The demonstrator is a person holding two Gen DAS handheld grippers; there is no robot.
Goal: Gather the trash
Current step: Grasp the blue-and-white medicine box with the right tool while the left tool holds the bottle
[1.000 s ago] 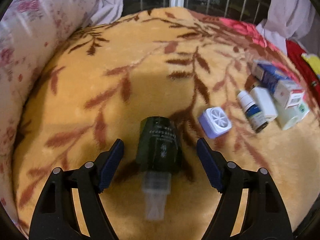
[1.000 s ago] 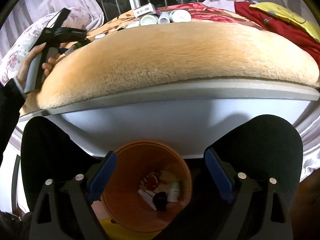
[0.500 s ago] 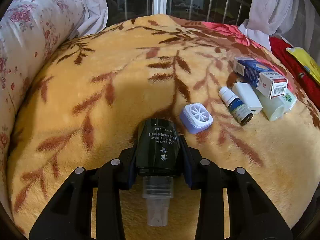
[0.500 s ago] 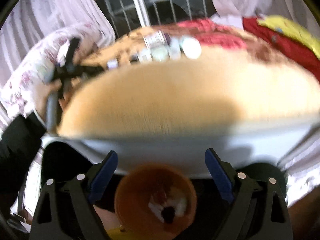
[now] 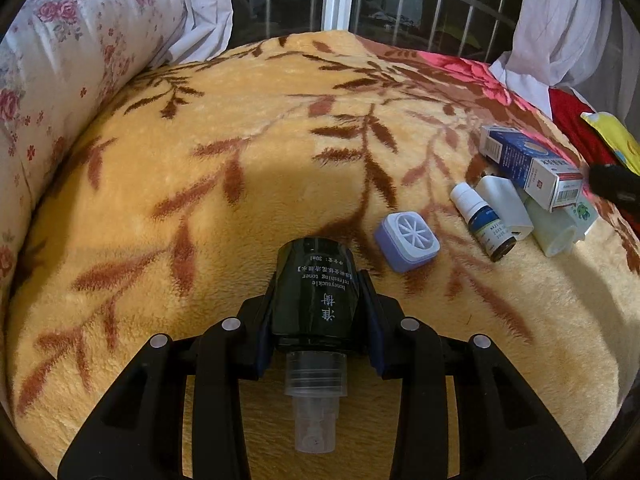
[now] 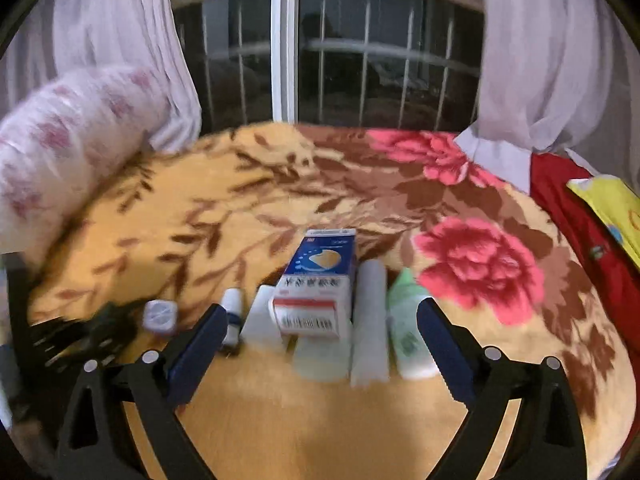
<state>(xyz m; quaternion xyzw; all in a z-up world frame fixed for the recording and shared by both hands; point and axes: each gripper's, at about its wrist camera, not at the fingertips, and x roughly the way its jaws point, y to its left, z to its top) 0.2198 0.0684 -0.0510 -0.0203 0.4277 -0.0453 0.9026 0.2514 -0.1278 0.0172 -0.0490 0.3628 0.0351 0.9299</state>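
Your left hand-held gripper (image 5: 318, 312) is clamped on the dark toner bottle (image 5: 314, 294), its blue pads pressing the sides of the body while the clear cap end points back toward you and the base points out over the bed's orange leaf-patterned blanket (image 5: 200, 160). Your right hand-held gripper (image 6: 322, 344) holds nothing; its jaws are opening wide and frame the cluster of remaining trash: a blue-and-white medicine box (image 6: 320, 284) lying on top of a clear tub, a white tube (image 6: 370, 320) and a green-capped bottle (image 6: 408, 320) just to its right, a small dropper bottle (image 6: 233, 312) and a white flat piece to its left, and a lavender square cap (image 6: 160, 316) further left. The risk on the left is that the bottle is smooth and round, so a quick swing could let it twist or slide out between the pads. On the right, the items lie touching and stacked, so closing around the box may drag or topple its neighbours, or pinch two at once. The plush blanket gives underneath, so pressing down could push things into the pile rather than seat them between the pads.
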